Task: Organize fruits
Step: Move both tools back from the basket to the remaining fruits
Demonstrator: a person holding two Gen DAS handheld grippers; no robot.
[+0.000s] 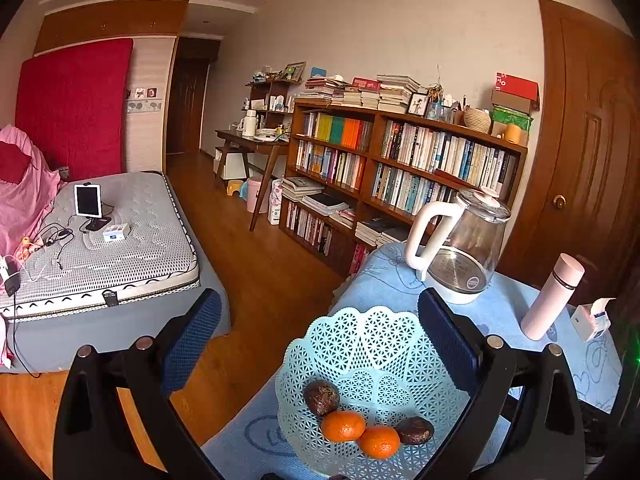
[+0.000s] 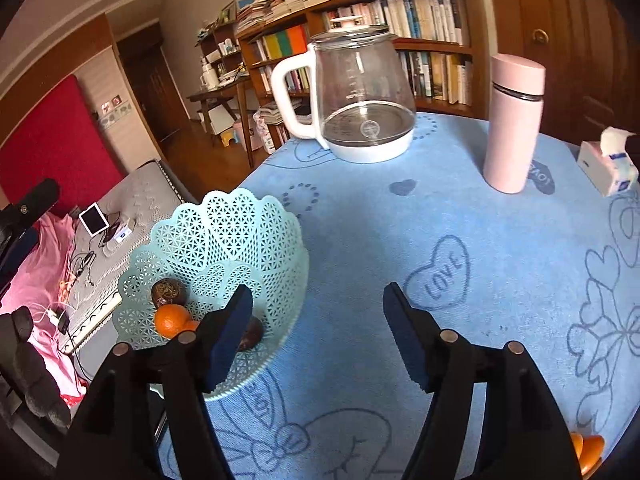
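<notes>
Fruit basket (image 1: 372, 344): a pale blue-green openwork plastic basket is set at the left edge of the table (image 2: 400, 240), on a blue cloth printed with hearts and the word LOVE.
Basket contents: two oranges (image 1: 343, 426) are seen touching each other at the near side; one dark brown wrinkled fruit (image 1: 321, 397) lies just behind them, and a second dark fruit (image 1: 415, 430) lies just beside the nearer orange.
Loose fruit: another orange (image 2: 588, 450) is seen on the cloth at the table's near right edge, well apart from the basket and partly cut off by the frame.
Left gripper (image 1: 320, 334): held above the basket's near side; the tongs are spread wide apart and nothing is held between them. One blue pad overlaps the basket's right rim in the view; contact cannot be told.
Right gripper (image 2: 318, 330): held over bare cloth just beside the basket; the tongs are wide apart and empty.
Kettle (image 2: 360, 92): glass with a white handle and base, placed upright near the far edge.
Flask (image 2: 514, 124): pink, upright, positioned right of the kettle.
Tissue box (image 2: 608, 168): located at the right edge.
</notes>
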